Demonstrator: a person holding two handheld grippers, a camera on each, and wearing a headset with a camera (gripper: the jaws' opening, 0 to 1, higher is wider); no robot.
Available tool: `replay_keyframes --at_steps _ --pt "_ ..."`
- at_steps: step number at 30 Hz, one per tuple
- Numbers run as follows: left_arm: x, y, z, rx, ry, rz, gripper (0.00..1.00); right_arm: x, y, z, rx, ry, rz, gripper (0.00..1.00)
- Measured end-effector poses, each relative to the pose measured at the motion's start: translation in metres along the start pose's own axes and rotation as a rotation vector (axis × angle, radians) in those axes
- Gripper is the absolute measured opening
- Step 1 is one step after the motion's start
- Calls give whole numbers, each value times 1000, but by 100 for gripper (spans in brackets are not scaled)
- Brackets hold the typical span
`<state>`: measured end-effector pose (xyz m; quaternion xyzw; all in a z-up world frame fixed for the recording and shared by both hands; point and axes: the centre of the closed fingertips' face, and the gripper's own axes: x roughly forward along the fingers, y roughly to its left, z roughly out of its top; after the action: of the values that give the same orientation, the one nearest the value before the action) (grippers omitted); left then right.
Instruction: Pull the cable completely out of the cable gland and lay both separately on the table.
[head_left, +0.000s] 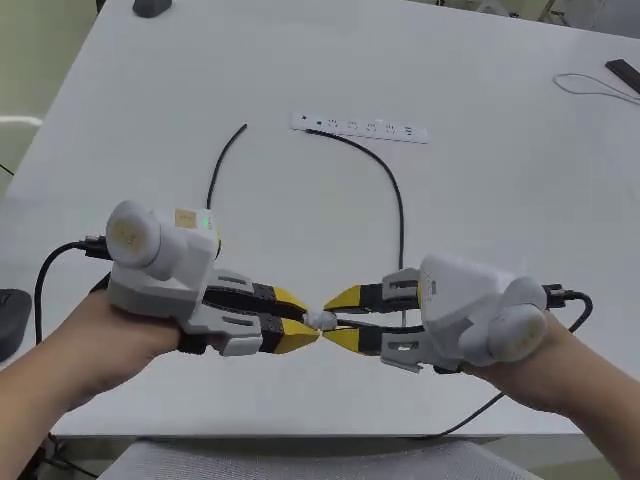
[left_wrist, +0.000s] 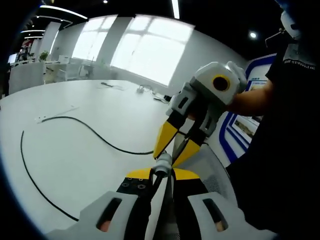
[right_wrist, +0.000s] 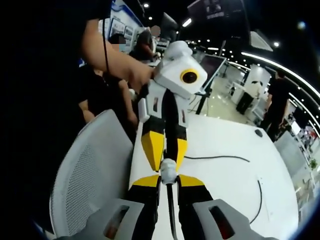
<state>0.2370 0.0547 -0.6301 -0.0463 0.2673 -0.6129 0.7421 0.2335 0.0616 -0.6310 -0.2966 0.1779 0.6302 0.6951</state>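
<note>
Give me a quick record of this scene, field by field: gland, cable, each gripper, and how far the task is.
cable gland: small, pale, between both grippers' tips near the table's front edge
cable: black, curves over the table, passes between the right gripper's jaws to the gland
left gripper: jaws shut on the gland
right gripper: tips at the gland; grip unclear
white strip: lies on the far side of the table
task: cable not yet pulled out
</note>
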Motion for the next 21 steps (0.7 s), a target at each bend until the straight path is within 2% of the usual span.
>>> replay_keyframes --at_steps 4,11,12,14,16,18,21 --pt "-1 0 2 22 -6 1 15 -2 -3 3 37 -17 -10 10" --pt "-4 1 2 83 -8 17 15 -9 -9 1 115 -7 -52 16" --pt "-4 1 4 104 -14 22 15 -11 -9 -1 143 -2 -67 17" --pt "-5 1 6 136 -18 31 15 -14 -10 -9 219 41 -94 18" --pt "-5 1 7 145 -18 31 15 -16 -15 -12 184 51 -135 17" --pt "-6 2 10 168 -24 37 15 -17 -16 -18 206 69 -167 14" --pt "-7 3 14 170 -29 42 15 -18 -18 -15 210 57 -216 13"
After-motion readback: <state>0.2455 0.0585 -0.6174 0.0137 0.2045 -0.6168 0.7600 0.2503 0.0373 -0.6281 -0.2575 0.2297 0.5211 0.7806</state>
